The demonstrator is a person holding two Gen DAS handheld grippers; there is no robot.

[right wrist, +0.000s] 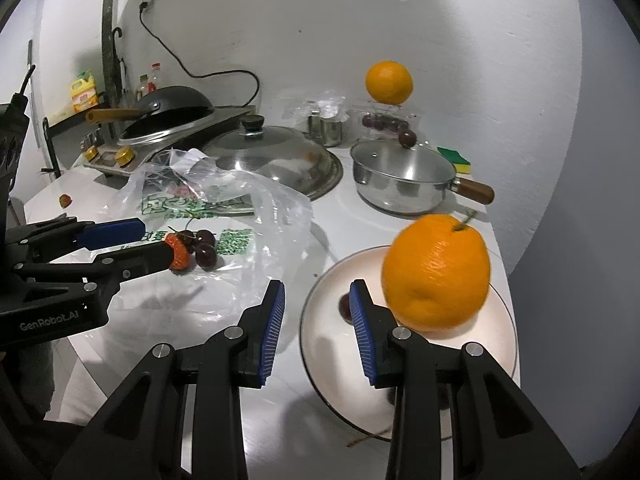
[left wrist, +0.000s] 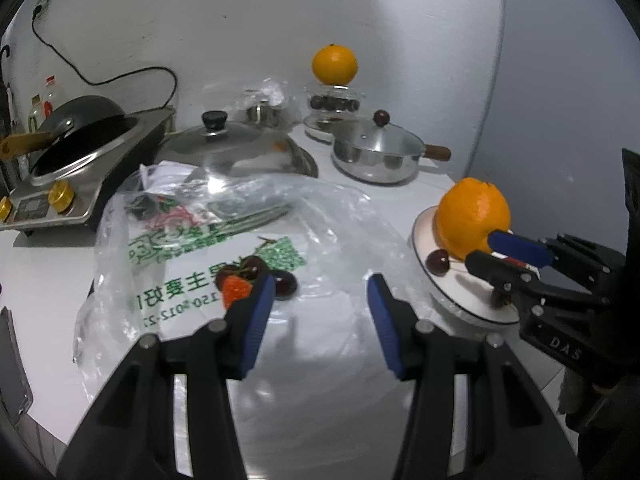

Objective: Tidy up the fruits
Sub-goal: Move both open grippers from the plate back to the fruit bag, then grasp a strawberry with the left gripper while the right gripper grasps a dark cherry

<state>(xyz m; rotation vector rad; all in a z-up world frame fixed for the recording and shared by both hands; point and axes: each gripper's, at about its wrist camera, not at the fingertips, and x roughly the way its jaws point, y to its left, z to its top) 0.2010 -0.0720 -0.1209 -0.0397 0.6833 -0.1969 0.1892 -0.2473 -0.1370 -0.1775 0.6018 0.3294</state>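
Note:
A big orange (right wrist: 436, 272) and a dark cherry (right wrist: 345, 306) lie on a white plate (right wrist: 492, 344) at the table's right edge. My right gripper (right wrist: 317, 286) hovers over the plate's left rim, open, nothing between its pads. On a clear printed plastic bag (left wrist: 328, 216) lie a strawberry (left wrist: 236, 290) and a few cherries (left wrist: 286, 284). My left gripper (left wrist: 320, 284) is open and empty above the bag, its left fingertip beside that fruit. Each view shows the other gripper: the right gripper (left wrist: 484, 249) by the orange (left wrist: 474, 216), the left gripper (right wrist: 154, 238) by the strawberry (right wrist: 178, 256).
At the back, a second orange (left wrist: 334, 66) sits on a glass container of cherries. A cherry (left wrist: 381, 117) rests on the lid of a steel pot (left wrist: 376, 156). A large glass lid (left wrist: 224, 140), a wok on a cooker (left wrist: 80, 120), a sponge (right wrist: 454, 158) and a stray strawberry (right wrist: 65, 200) are around.

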